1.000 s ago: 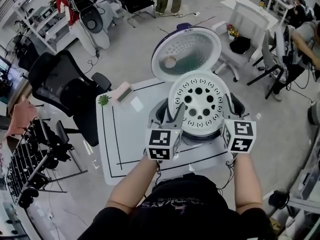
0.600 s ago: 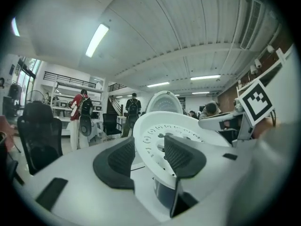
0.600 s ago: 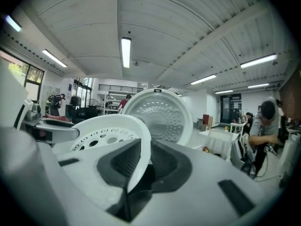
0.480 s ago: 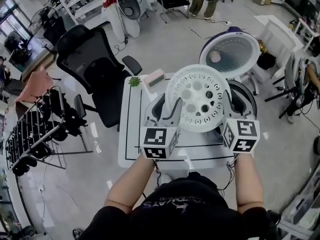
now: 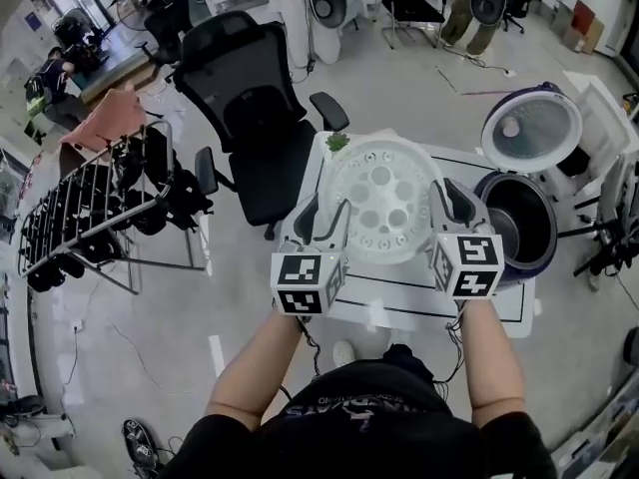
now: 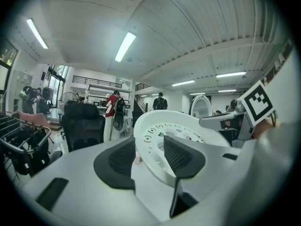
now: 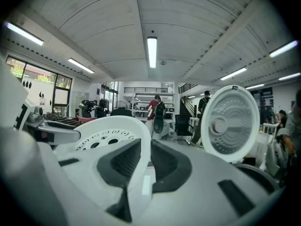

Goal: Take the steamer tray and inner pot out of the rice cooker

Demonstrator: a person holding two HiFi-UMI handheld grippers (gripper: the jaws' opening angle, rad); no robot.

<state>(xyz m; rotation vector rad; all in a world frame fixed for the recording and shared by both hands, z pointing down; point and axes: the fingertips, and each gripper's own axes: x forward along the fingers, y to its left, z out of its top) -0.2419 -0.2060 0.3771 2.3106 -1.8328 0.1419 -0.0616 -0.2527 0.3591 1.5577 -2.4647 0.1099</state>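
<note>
Carried left off the rice cooker [image 5: 534, 262], the steamer tray [image 5: 384, 208] hangs between left gripper [image 5: 321, 214] and right gripper [image 5: 449, 200], each pinching its rim.

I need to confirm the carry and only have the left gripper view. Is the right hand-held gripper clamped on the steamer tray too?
Observer: Yes, the right hand-held gripper is shut on the rim of the steamer tray.
Operator: What is below the tray?
Observer: The white table, with the open rice cooker to the tray's right.
Operator: Anything else on the table?
Observer: A small green plant at its far edge.
</note>
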